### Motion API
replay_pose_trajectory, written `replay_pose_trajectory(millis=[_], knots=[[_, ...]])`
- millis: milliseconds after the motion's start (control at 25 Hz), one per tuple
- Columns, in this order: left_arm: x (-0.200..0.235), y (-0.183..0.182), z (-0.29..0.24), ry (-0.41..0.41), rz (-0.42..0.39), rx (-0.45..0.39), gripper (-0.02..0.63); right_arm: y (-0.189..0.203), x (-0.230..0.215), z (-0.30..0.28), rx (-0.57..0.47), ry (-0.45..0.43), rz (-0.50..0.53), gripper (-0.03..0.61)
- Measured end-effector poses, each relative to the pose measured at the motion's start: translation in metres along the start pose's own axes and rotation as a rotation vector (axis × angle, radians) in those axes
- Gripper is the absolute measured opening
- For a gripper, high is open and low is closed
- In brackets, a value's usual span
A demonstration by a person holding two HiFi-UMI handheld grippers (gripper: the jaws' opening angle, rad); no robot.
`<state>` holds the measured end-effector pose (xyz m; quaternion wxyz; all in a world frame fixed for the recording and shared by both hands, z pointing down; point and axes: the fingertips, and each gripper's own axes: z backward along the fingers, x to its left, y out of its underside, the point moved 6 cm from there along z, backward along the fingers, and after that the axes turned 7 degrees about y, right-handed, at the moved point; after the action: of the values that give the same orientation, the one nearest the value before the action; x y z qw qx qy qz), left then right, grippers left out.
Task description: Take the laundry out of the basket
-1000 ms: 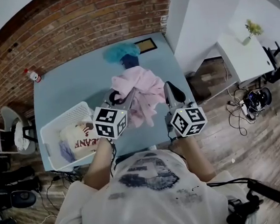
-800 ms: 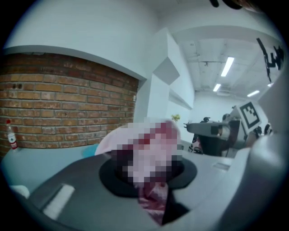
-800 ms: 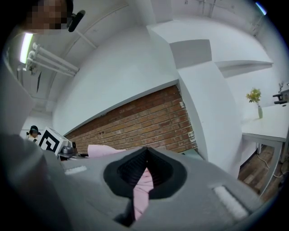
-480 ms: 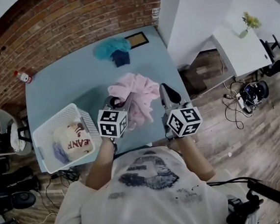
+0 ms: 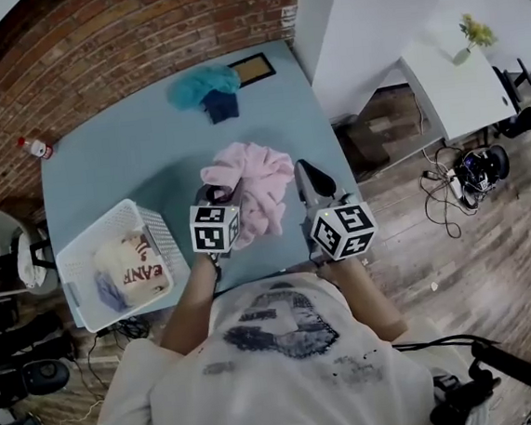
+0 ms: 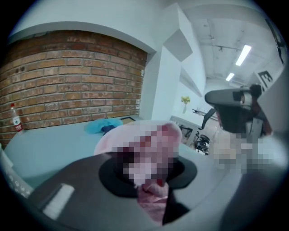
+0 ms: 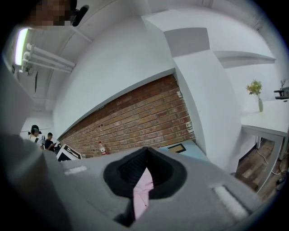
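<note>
A pink garment (image 5: 252,188) hangs bunched over the near middle of the light blue table (image 5: 130,164). My left gripper (image 5: 221,195) is shut on its left side; pink cloth (image 6: 152,200) fills the gap between the jaws in the left gripper view. My right gripper (image 5: 302,172) is shut on the right edge, with a thin pink fold (image 7: 142,188) pinched between its jaws. The white laundry basket (image 5: 73,270) stands at the table's near left corner. A cream garment with red print (image 5: 132,266) and a bluish piece lie in it.
A teal garment (image 5: 199,85) and a dark blue one (image 5: 222,107) lie at the table's far edge beside a framed picture (image 5: 253,69). A bottle (image 5: 34,148) stands at the far left corner. A brick wall runs behind. A white desk (image 5: 464,94) stands to the right.
Both grippers have drawn the pink garment back toward the person, away from the teal garment; it is now more bunched. The head view has shifted a little.
</note>
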<state>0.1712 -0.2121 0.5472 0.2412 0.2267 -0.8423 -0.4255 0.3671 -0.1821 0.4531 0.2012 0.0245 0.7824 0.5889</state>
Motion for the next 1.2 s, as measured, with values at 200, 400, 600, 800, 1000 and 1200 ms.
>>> replay_pose_trajectory(millis=[200,400,600,800,1000,1200], knots=[[0.013,0.017,-0.010,-0.038,0.024,0.023,0.124,0.007,-0.004,-0.001,0.015,-0.002,-0.009,-0.003],[0.025,0.033,-0.014,-0.084,0.051,0.037,0.129,0.010,0.001,-0.004,0.019,-0.012,-0.009,-0.003],[0.035,0.043,-0.018,-0.120,0.026,0.050,0.129,0.012,0.004,-0.006,0.027,-0.020,-0.010,-0.003],[0.040,0.045,-0.019,-0.146,0.044,0.054,0.145,0.014,0.003,-0.007,0.034,-0.018,-0.012,-0.003],[0.049,0.049,-0.015,-0.181,0.107,0.056,0.176,0.012,0.002,-0.006,0.028,-0.016,-0.016,-0.003],[0.051,0.047,-0.009,-0.196,0.118,0.052,0.210,0.012,0.002,-0.006,0.028,-0.017,-0.020,-0.003]])
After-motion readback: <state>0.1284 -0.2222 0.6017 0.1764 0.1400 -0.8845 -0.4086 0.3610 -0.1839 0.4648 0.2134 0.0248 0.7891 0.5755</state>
